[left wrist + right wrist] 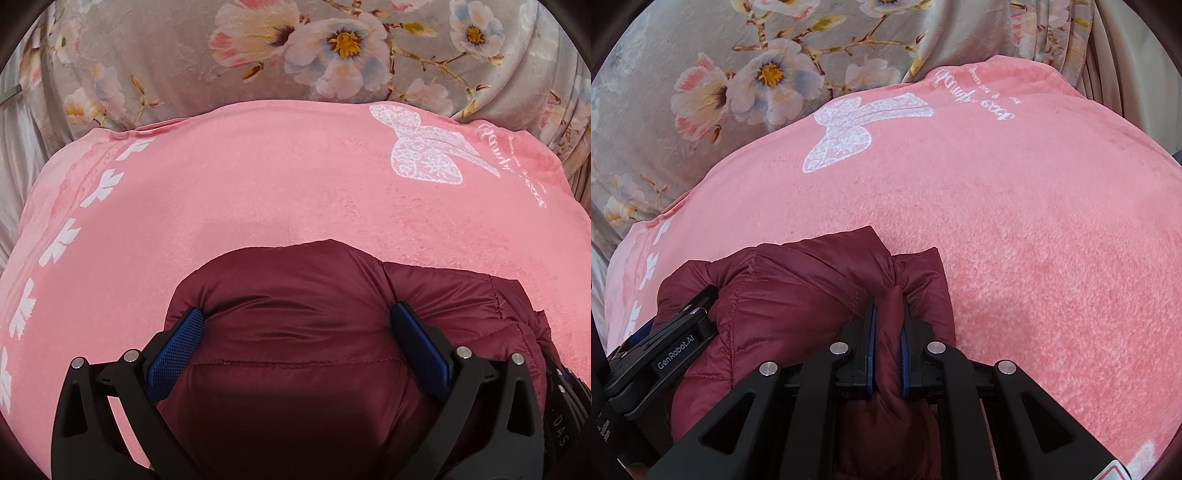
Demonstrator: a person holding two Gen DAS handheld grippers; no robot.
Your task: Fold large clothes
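A dark red quilted puffer jacket (291,295) lies bunched on a pink fleece blanket (221,192). My left gripper (297,314) is open, its blue-padded fingers (177,347) straddling a puffy fold of the jacket. In the right wrist view my right gripper (888,317) is shut on a pinched ridge of the jacket (798,295). The left gripper's black body (672,350) shows at the lower left of that view, resting against the jacket. The rest of the jacket is hidden below both cameras.
The pink blanket (1015,240) has a white butterfly print (849,136), white lettering and a white leaf border (59,240). Behind it lies grey floral bedding (258,55). Pale pleated fabric (1115,74) hangs at the far right.
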